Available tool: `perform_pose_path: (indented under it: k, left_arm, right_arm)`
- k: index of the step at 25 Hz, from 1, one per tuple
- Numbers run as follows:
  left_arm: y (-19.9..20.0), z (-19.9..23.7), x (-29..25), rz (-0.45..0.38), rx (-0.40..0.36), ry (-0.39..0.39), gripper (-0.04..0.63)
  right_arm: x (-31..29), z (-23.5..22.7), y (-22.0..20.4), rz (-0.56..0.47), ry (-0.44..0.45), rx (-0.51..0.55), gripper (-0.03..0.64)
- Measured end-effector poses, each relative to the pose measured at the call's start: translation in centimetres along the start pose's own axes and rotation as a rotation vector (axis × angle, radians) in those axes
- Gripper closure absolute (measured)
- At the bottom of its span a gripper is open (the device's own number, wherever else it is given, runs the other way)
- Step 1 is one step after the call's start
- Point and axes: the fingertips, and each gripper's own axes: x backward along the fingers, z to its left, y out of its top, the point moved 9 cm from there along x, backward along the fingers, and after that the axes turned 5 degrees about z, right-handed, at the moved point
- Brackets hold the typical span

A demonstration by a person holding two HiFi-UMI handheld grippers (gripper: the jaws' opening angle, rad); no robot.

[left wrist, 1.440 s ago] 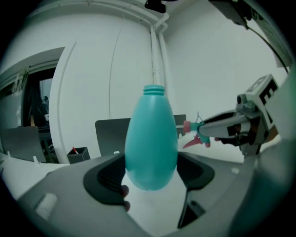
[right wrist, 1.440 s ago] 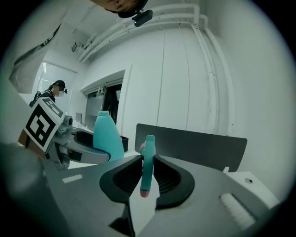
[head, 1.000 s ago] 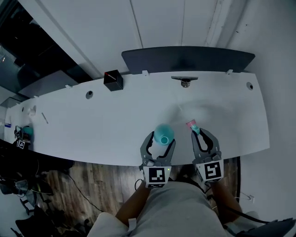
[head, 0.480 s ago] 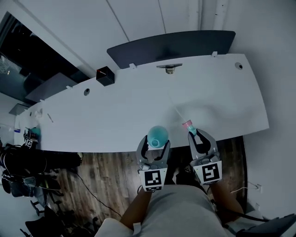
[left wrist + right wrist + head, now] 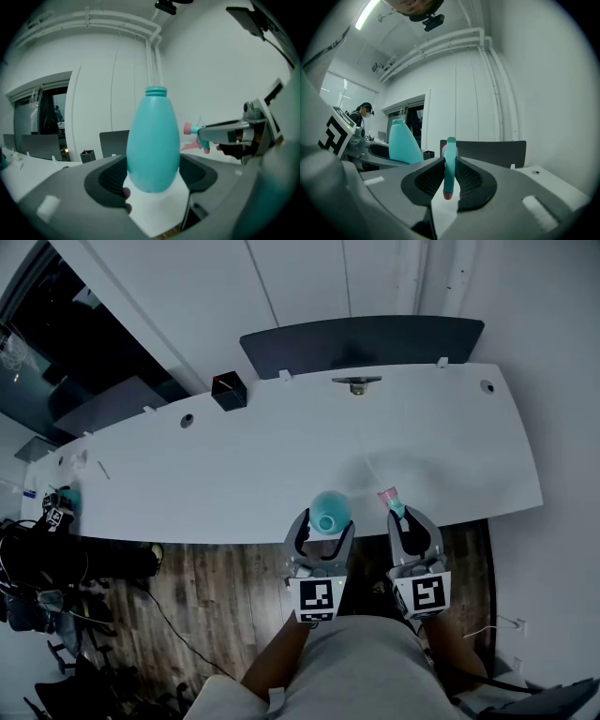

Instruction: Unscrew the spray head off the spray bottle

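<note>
The left gripper (image 5: 326, 525) clamped the open spray bottle (image 5: 330, 510), the right gripper (image 5: 406, 519) pinched the spray head (image 5: 389, 496) at its 3 o'clock, and tilting risked spilling any contents.

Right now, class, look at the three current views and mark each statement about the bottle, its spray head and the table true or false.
1. The left gripper clamps the teal bottle. True.
2. The spray head is screwed onto the bottle. False: the right gripper holds it apart, and the bottle's neck is bare.
3. A black box stands on the white table. True.
4. The bottle lies on its side. False: it is held upright.
</note>
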Motion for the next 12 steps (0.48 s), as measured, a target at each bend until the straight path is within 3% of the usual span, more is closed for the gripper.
perform_pose_path:
  k: [12]
  left_arm:
    - [-0.2, 1.0, 1.3, -0.029, 0.019, 0.012, 0.252]
  right_arm:
    - [0.1, 1.8, 1.5, -0.059, 0.011, 0.058, 0.543]
